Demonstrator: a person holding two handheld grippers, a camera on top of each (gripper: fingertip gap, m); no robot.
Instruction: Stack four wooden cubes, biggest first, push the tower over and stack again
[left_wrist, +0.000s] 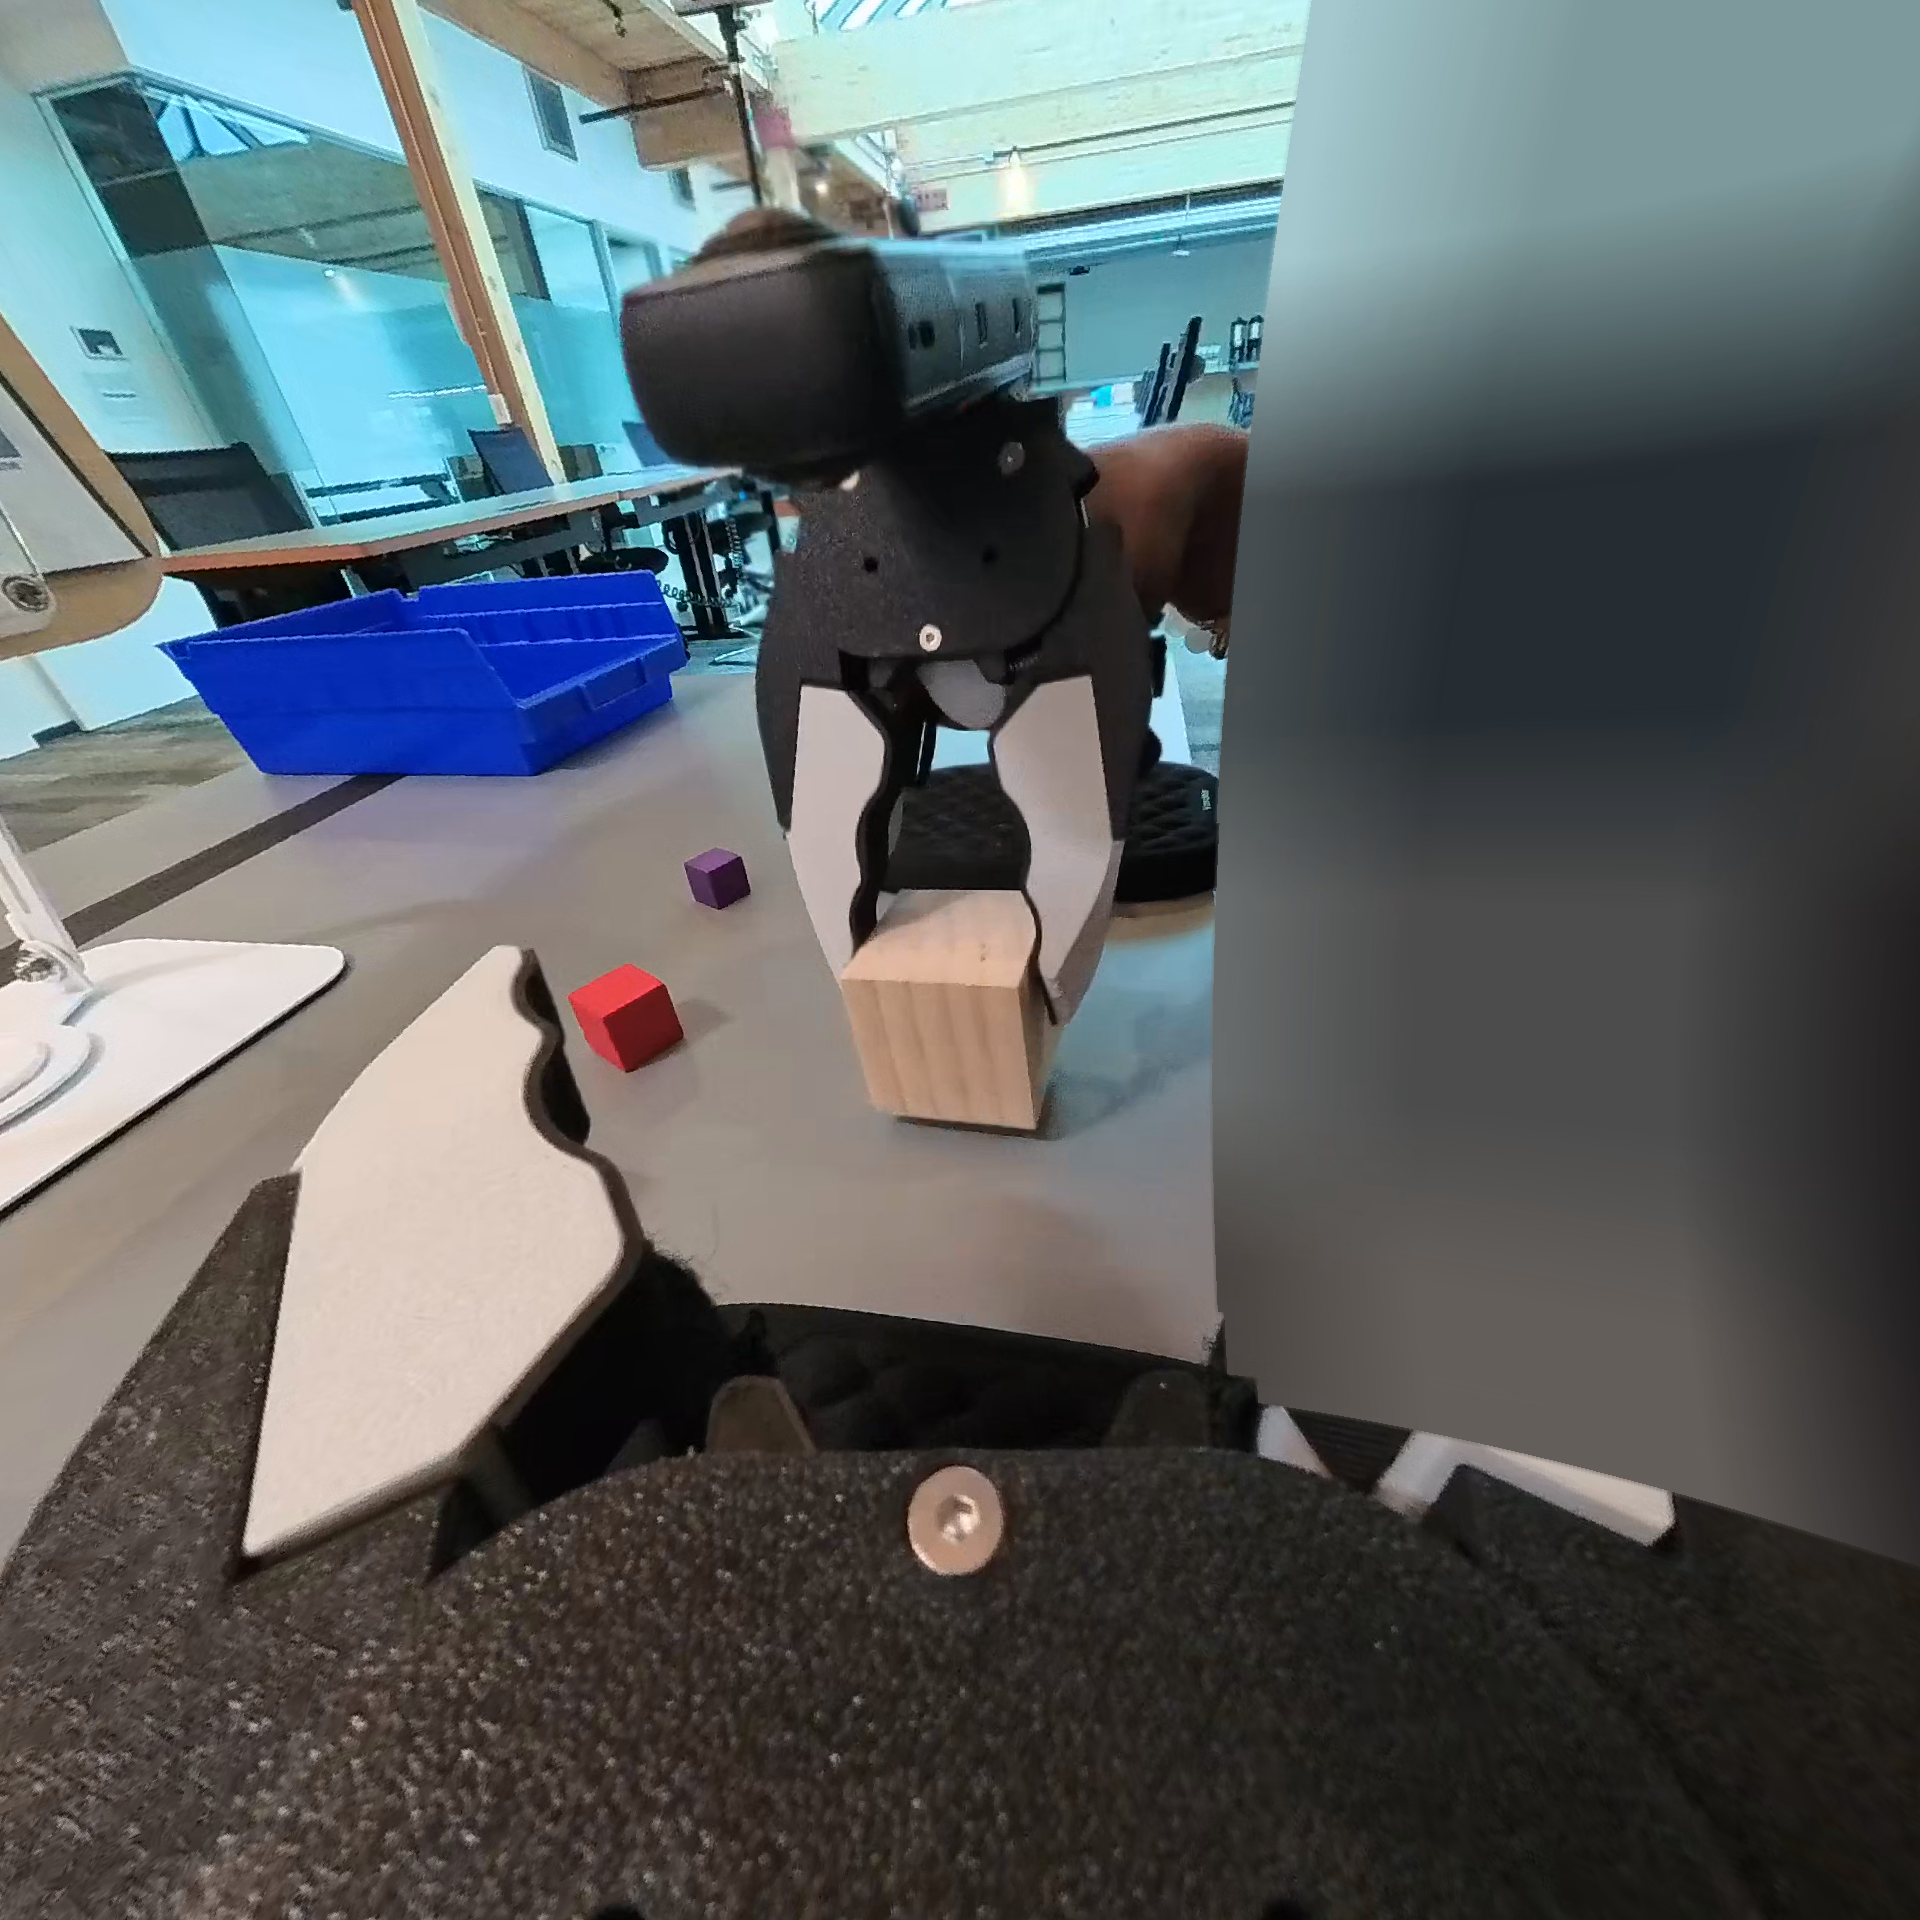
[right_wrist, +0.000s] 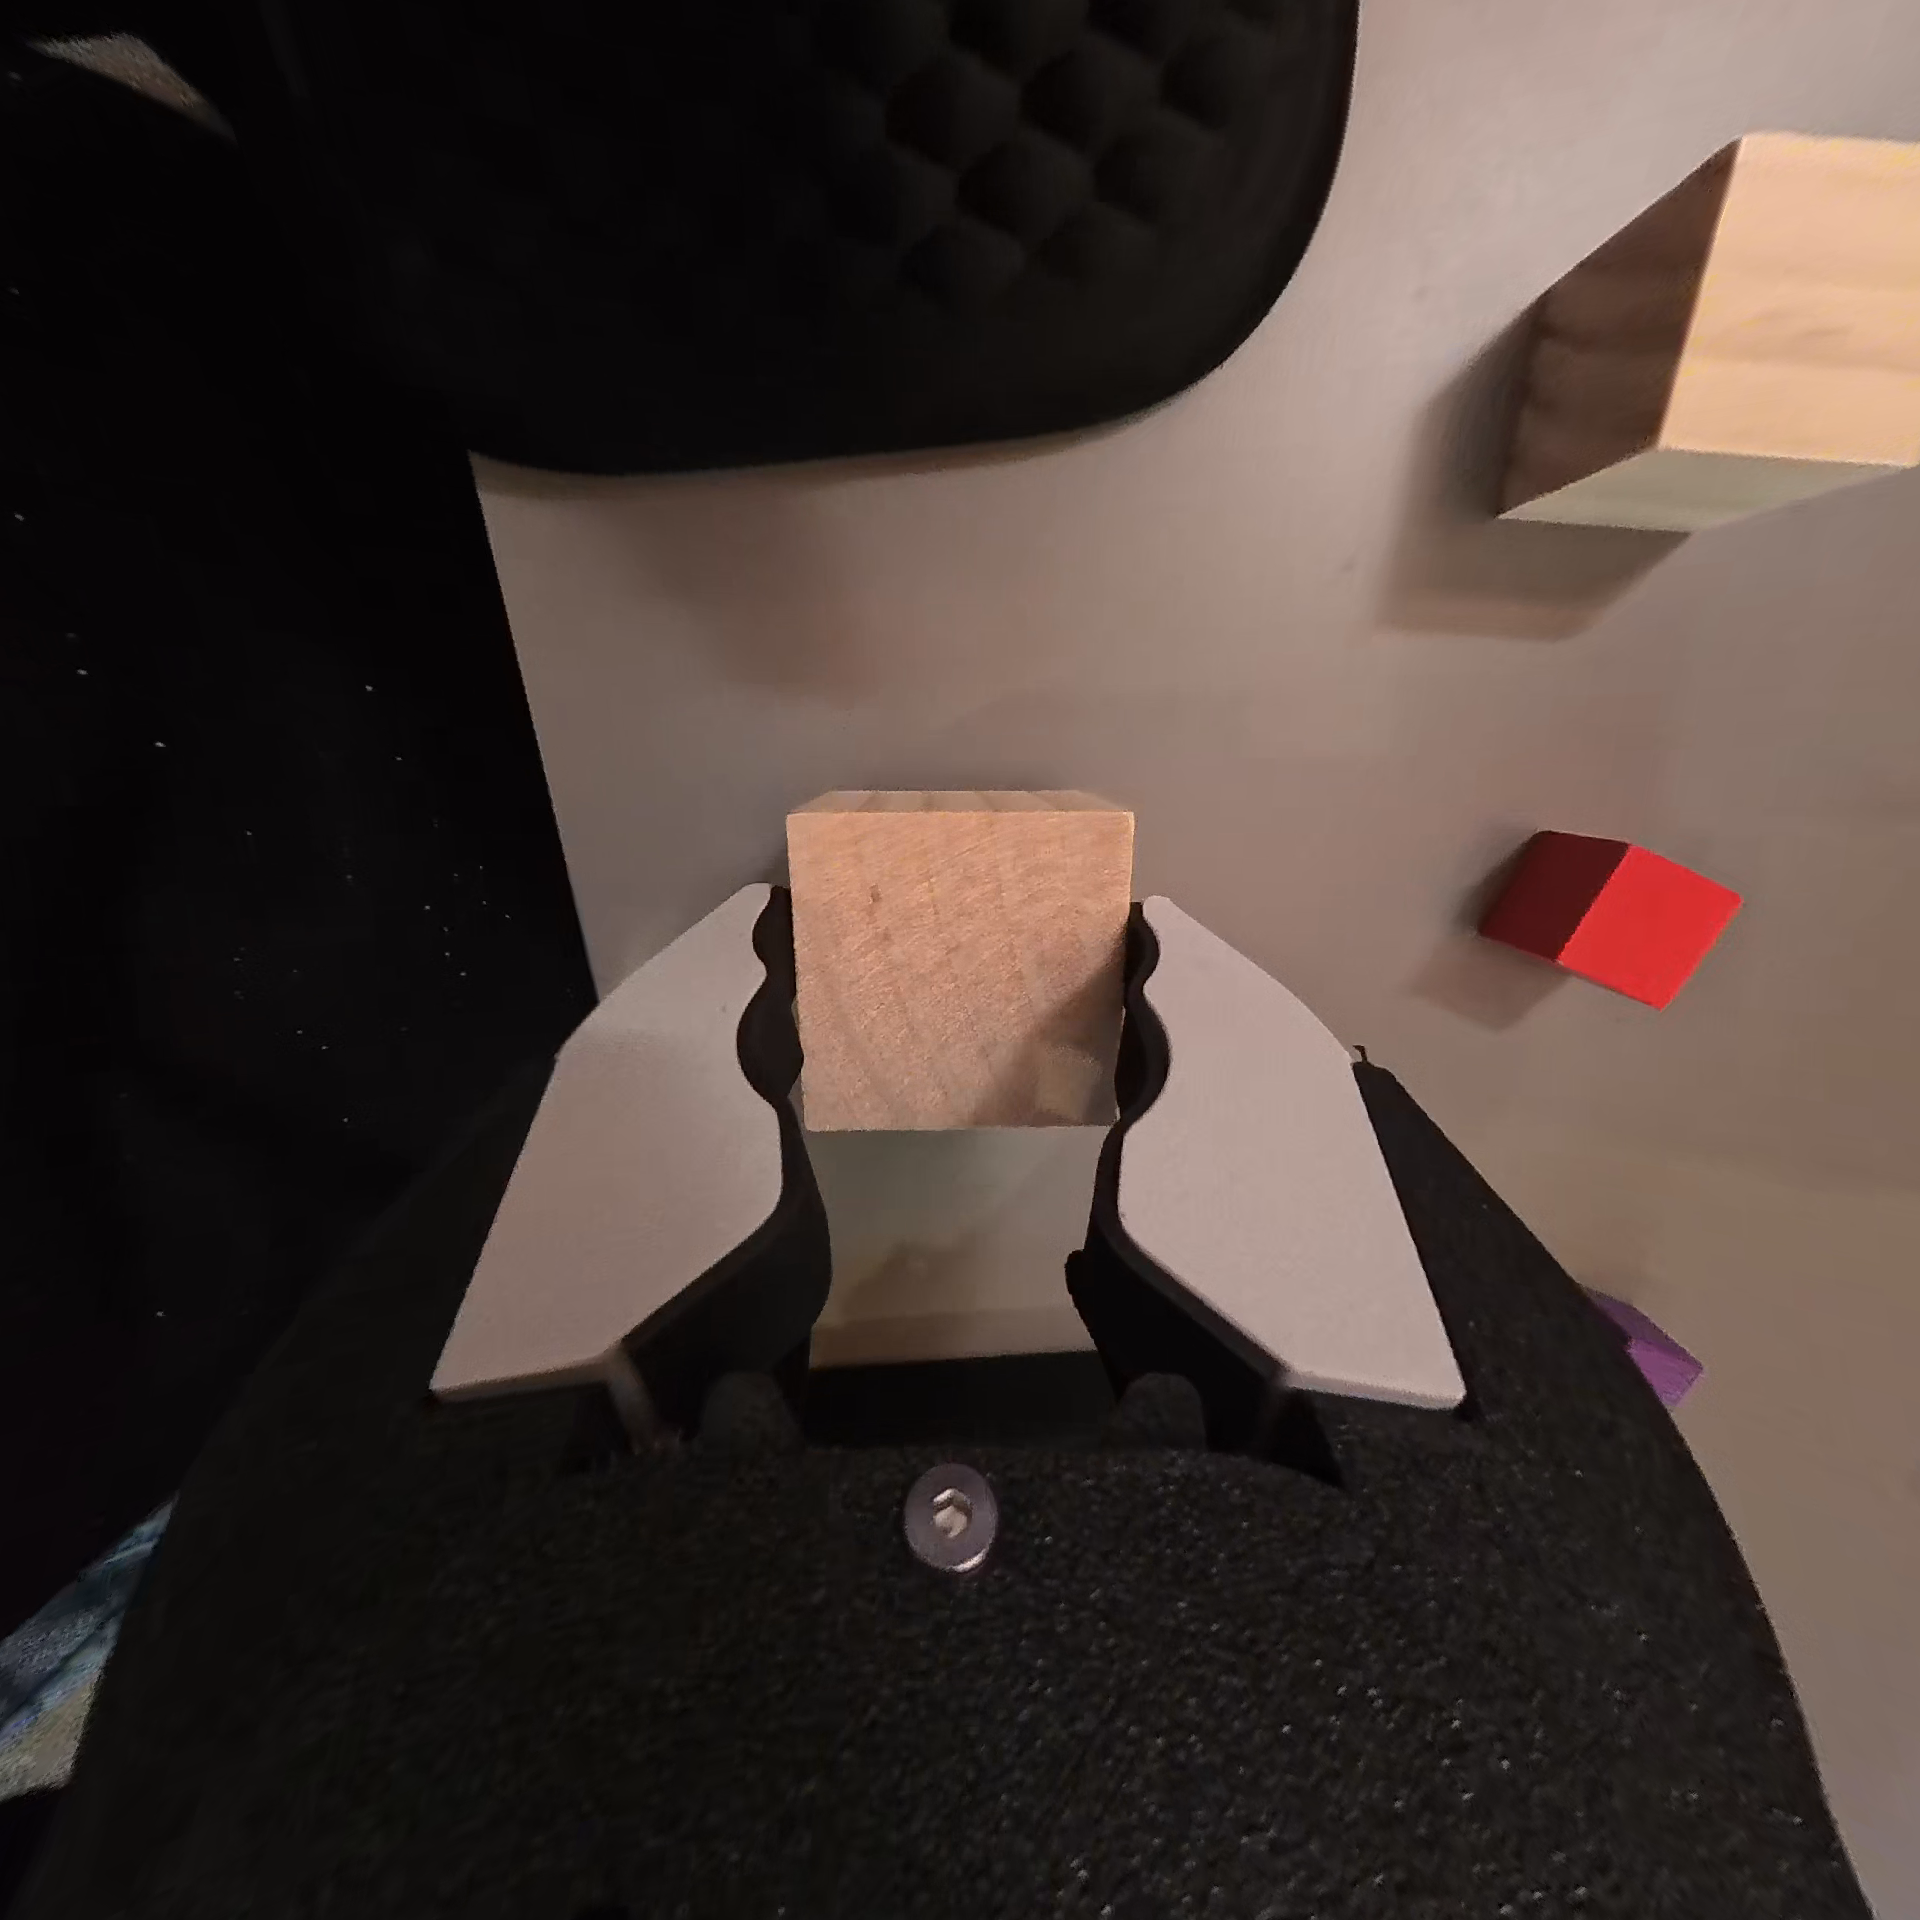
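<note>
Right hand-held gripper (right_wrist: 958, 997) pinching a pale wooden cube (right_wrist: 956, 966), both pads pressed to its sides.
The left hand-held gripper (left_wrist: 894, 1039) is spread wide, holding nothing. On the grey tabletop (left_wrist: 436, 894) lie a red cube (left_wrist: 625, 1016) and a purple cube (left_wrist: 717, 878), with a blue bin (left_wrist: 436, 686) beyond; behind are glass-walled offices and desks.

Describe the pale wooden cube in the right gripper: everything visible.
The pale wooden cube is unpainted light wood with straight grain lines on its side and sharp edges. The right gripper comes down from above and clamps it, black wavy pads pressing two opposite faces near the top. It sits upright, level; a thin shadow shows under its base above the grey tabletop. Nothing else touches it.
</note>
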